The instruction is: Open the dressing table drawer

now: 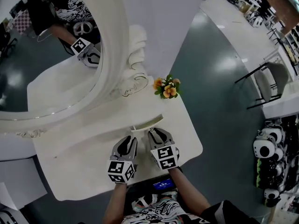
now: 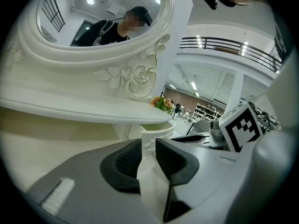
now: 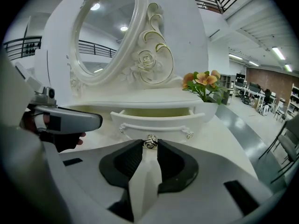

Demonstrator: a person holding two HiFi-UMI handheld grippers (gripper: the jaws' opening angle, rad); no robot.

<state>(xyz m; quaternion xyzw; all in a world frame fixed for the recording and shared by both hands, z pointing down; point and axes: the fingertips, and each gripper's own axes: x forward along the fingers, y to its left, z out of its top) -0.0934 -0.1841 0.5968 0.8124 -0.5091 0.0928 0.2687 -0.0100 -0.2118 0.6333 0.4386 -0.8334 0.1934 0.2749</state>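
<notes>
The white dressing table (image 1: pixel 79 153) has a small drawer (image 3: pixel 156 121) under its raised shelf. The drawer stands pulled out a little, and its pale yellow inside shows. A small metal rose knob (image 3: pixel 150 142) sits at the middle of the drawer front. My right gripper (image 3: pixel 150 146) is shut on this knob, with both fingertips against it. In the head view the right gripper (image 1: pixel 155 134) meets the drawer (image 1: pixel 145 124) at its front. My left gripper (image 1: pixel 127 143) rests just left of it over the tabletop. Its jaws (image 2: pixel 148 149) are open with nothing between them.
An oval mirror (image 1: pixel 56 45) in a carved white frame rises behind the shelf. Orange flowers (image 1: pixel 167 87) in a small pot stand at the shelf's right end. A chair (image 1: pixel 271 80) and a white table stand to the right across the grey floor.
</notes>
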